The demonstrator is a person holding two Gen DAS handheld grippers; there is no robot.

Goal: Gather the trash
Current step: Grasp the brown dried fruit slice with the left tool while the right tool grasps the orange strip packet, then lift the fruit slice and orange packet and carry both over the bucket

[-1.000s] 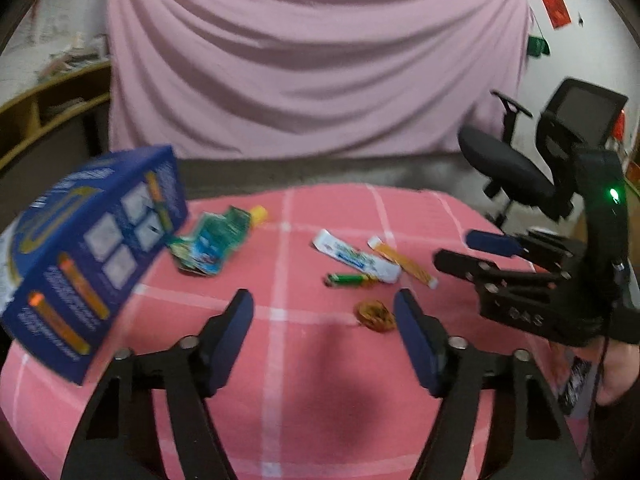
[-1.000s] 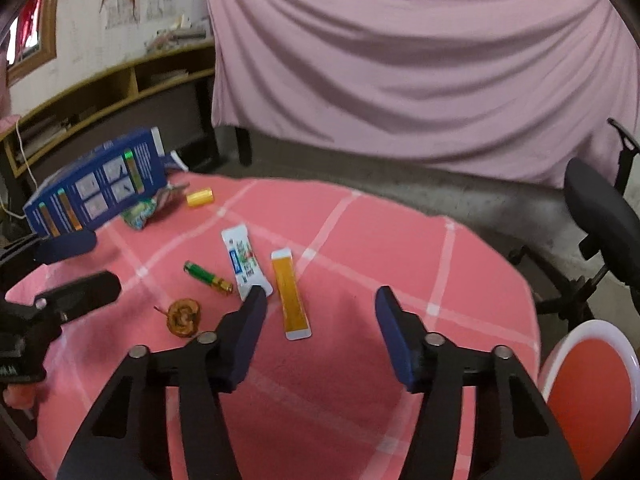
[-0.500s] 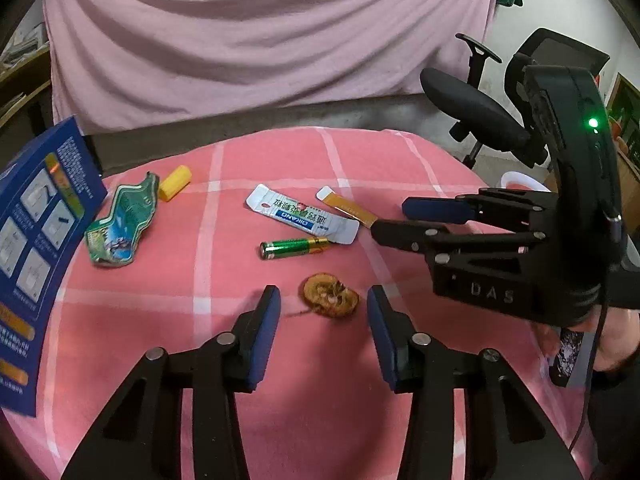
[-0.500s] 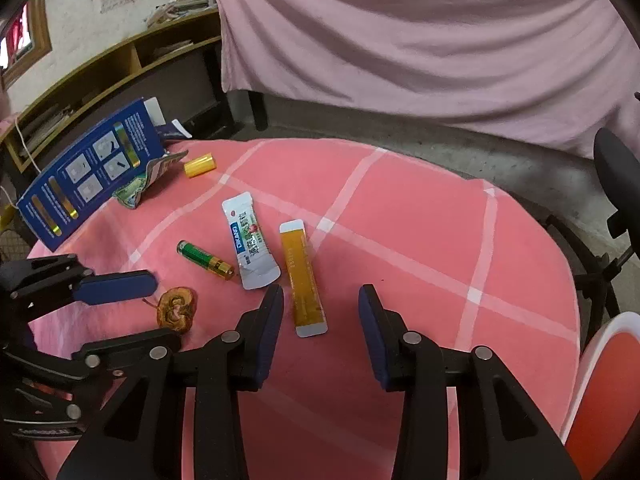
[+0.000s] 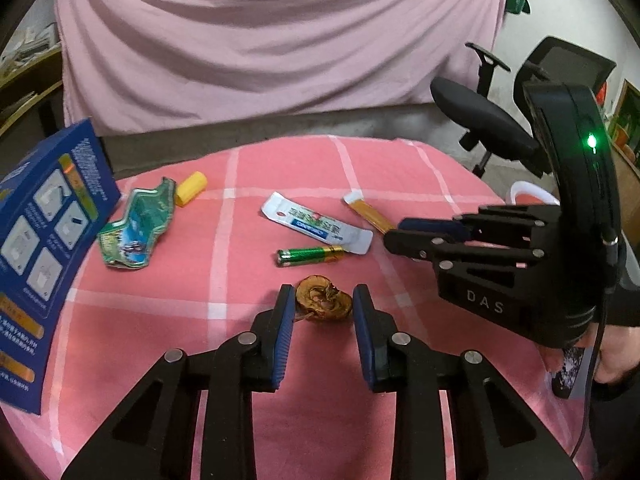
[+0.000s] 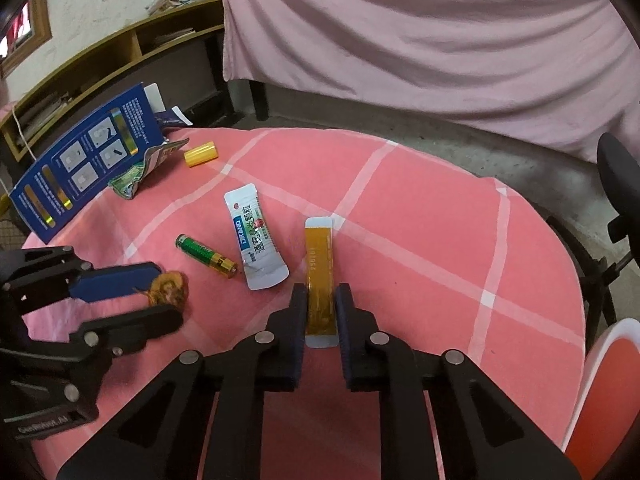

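Trash lies on a pink checked table (image 5: 168, 320). My left gripper (image 5: 323, 300) has its jaws close around a brown dried fruit slice (image 5: 324, 299), touching or nearly touching it; it also shows in the right wrist view (image 6: 168, 288). My right gripper (image 6: 321, 300) has its jaws closed against the sides of an orange sachet (image 6: 319, 264) lying flat on the cloth. A white sachet (image 6: 256, 236), a green battery (image 6: 206, 255), a crumpled green wrapper (image 5: 138, 224) and a yellow tube (image 5: 191, 189) lie beyond.
A blue carton (image 5: 44, 248) stands at the table's left edge. An office chair (image 5: 492, 120) stands beyond the table on the right. A white-rimmed red bin (image 6: 604, 392) sits low at the right. Pink drapery hangs behind, shelves at the left.
Both grippers have moved forward and down and narrowed: the left jaws have come in around the fruit slice, the right jaws around the orange sachet.
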